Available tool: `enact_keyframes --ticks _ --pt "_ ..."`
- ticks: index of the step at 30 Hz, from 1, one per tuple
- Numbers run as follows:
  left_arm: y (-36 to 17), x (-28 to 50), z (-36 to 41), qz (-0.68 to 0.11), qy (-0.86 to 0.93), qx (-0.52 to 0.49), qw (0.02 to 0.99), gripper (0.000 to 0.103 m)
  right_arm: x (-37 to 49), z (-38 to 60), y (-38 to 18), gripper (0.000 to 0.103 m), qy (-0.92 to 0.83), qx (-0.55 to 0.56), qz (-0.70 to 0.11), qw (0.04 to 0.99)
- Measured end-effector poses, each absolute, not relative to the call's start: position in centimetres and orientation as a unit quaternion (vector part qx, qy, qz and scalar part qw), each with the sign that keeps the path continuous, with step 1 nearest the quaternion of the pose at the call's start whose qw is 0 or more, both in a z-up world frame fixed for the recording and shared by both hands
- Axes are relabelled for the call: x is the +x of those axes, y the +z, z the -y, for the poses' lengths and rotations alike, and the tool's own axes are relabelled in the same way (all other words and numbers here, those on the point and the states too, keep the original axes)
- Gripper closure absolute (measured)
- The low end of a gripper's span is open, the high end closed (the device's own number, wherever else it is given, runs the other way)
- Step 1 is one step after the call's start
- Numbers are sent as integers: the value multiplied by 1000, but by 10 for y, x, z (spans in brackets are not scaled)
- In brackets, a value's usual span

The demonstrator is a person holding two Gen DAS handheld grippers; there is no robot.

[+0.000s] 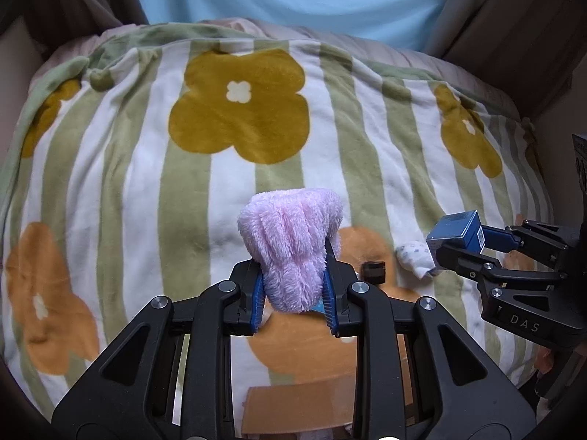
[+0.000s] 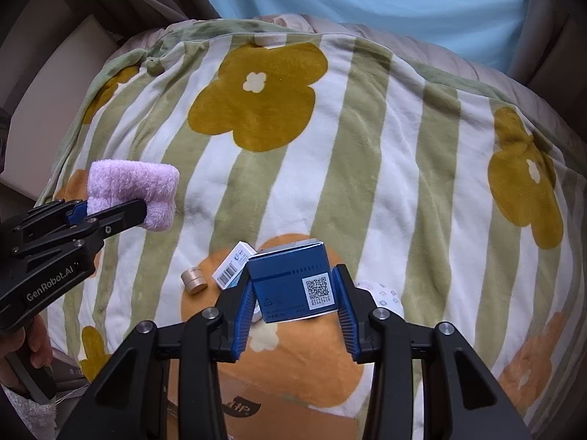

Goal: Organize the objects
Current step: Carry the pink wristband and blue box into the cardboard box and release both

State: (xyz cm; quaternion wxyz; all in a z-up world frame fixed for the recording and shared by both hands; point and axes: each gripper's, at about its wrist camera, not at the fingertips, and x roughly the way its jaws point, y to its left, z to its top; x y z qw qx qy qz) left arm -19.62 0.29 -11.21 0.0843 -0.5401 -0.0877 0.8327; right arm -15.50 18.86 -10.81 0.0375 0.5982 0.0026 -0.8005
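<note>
Nearest, the left gripper is clamped on a folded, fluffy pink cloth, soft and light, pinched at its lower middle, held above the bed. Beside it, the right gripper squeezes a small blue cardboard box by its sides; light, stiff, crushable. Beyond lies a striped flowered fleece blanket.

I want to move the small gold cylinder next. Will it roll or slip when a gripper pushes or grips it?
The gold cylinder stands on a flat end, so it probably stays put on the soft blanket. If tipped on its side, it could roll. Its smooth, metallic-looking wall may slip between the pads.
</note>
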Motion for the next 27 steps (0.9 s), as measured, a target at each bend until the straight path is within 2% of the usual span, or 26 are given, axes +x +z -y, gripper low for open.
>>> enact_keyframes --ticks 6,13,27 --pt "-79 -150 -10 77 843 -525 88 80 -106 -185 -80 65 -807 589 -2 36" --pt "-69 -94 -17 96 843 -523 87 80 -55 -180 -68 65 -808 588 7 30" --pt "-107 -3 -20 108 824 -551 74 80 25 -169 -99 65 -790 613 24 20"
